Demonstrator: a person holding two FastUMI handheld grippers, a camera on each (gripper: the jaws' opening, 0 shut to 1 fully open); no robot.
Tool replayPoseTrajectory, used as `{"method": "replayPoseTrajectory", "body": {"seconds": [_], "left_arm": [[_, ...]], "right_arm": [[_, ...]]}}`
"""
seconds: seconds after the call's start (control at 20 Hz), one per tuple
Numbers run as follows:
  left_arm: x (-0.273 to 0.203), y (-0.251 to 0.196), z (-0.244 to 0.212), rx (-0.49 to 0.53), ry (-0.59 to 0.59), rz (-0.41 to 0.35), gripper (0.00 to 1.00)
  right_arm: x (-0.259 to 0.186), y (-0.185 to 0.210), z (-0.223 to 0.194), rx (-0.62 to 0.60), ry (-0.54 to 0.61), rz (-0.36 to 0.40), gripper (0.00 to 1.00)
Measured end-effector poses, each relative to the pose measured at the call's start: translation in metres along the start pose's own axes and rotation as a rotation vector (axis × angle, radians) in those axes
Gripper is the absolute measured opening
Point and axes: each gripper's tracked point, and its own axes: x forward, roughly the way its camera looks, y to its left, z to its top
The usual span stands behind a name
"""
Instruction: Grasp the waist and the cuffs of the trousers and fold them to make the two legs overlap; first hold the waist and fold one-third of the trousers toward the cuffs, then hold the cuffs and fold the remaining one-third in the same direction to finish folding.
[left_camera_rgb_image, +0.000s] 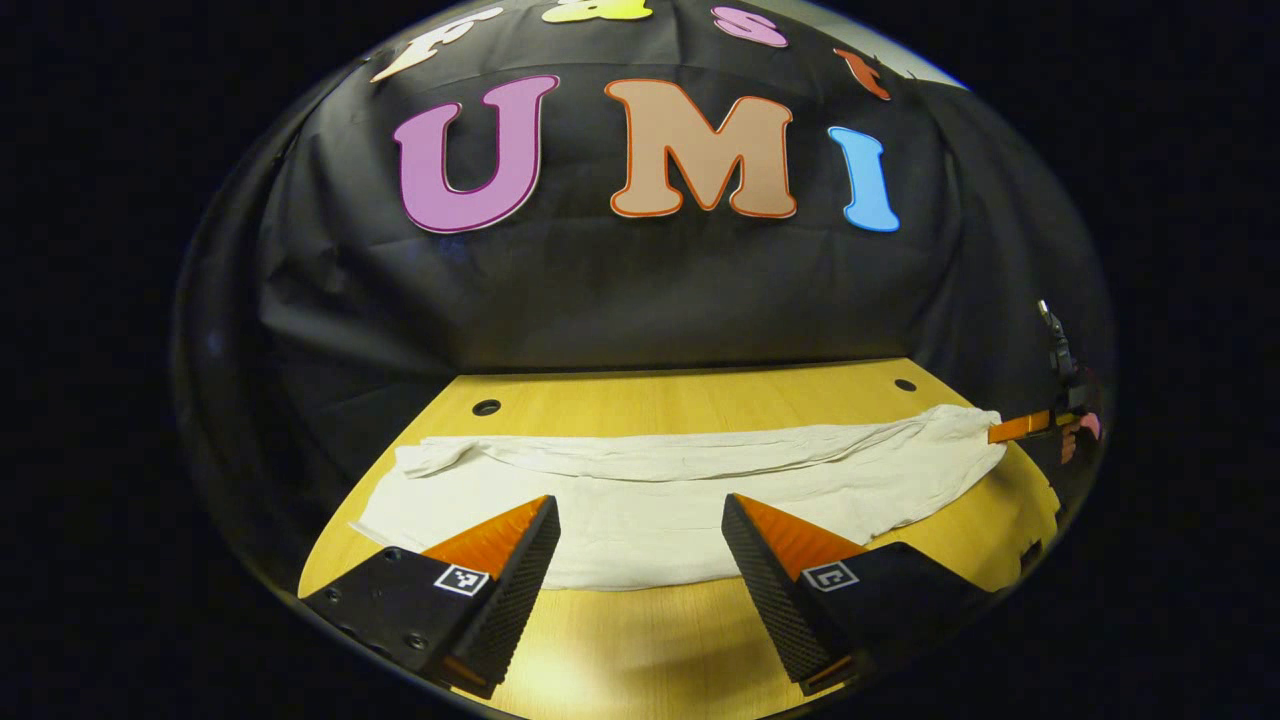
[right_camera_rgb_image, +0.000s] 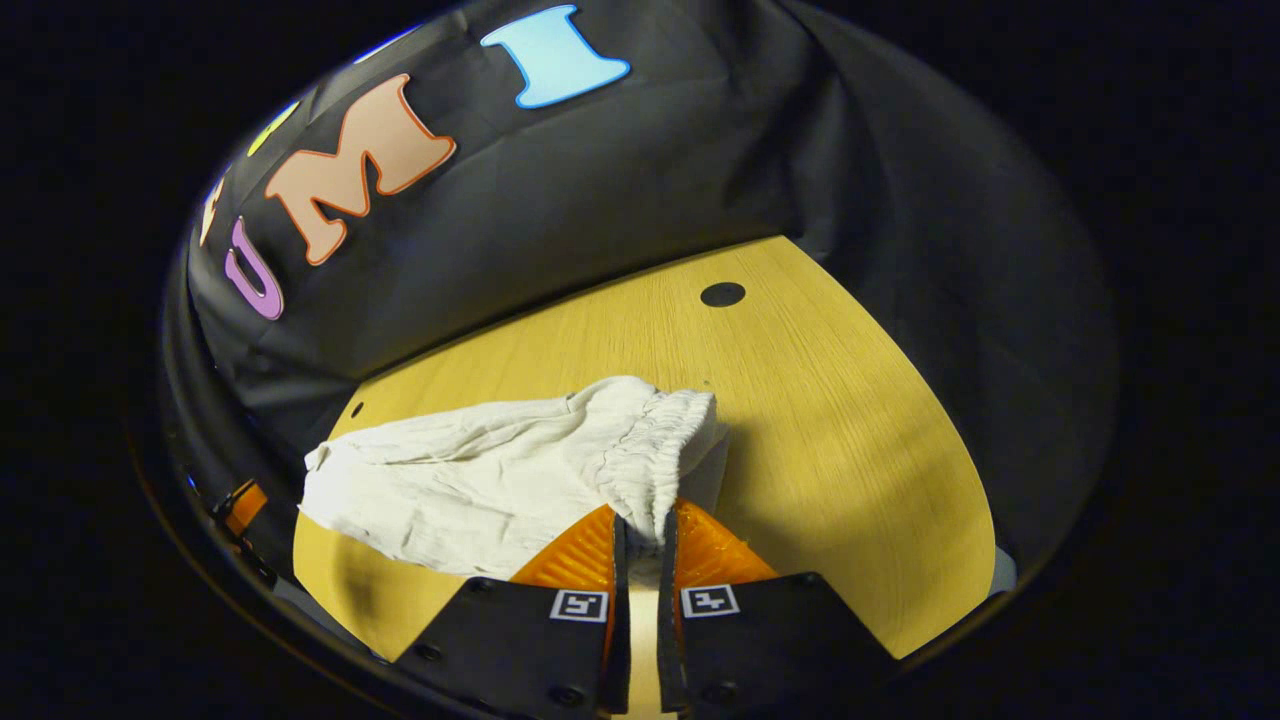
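In the left gripper view, the left tool (left_camera_rgb_image: 640, 535) covers part of the trousers' (left_camera_rgb_image: 690, 490) near hem. The right tool (left_camera_rgb_image: 1020, 428) at the far right rim is too small to judge its grip. In the right gripper view, the waistband fold (right_camera_rgb_image: 660, 470) disappears between the tool's (right_camera_rgb_image: 640, 540) fingers (right_camera_rgb_image: 570, 560), and the table's (right_camera_rgb_image: 850, 420) near edge is cut off.

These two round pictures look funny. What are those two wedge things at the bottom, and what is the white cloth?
Each wedge pair is a hand-held gripper, a two-finger pincher that a person carries. A camera rides on each one and looks along its fingers. In the left gripper view, the left hand-held gripper is open above white trousers lying flat on a wooden table. In the right gripper view, the right hand-held gripper pinches the trousers' gathered waist. That same gripper appears far off at the trousers' right end in the left gripper view.
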Motion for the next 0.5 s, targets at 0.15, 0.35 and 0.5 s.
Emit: {"method": "replayPoseTrajectory", "body": {"seconds": [0.15, 0.35, 0.5], "left_arm": [[0.002, 0.001, -0.007, -0.001, 0.011, -0.065, 0.97], [0.008, 0.011, -0.007, 0.012, 0.011, -0.119, 0.97], [0.008, 0.019, -0.006, 0.009, -0.001, -0.159, 0.97]], "right_arm": [[-0.019, 0.033, 0.02, 0.01, -0.053, 0.005, 0.12], [-0.038, 0.085, 0.04, -0.015, -0.118, 0.019, 0.12], [-0.035, 0.165, 0.049, -0.1, -0.167, 0.075, 0.12]]}}
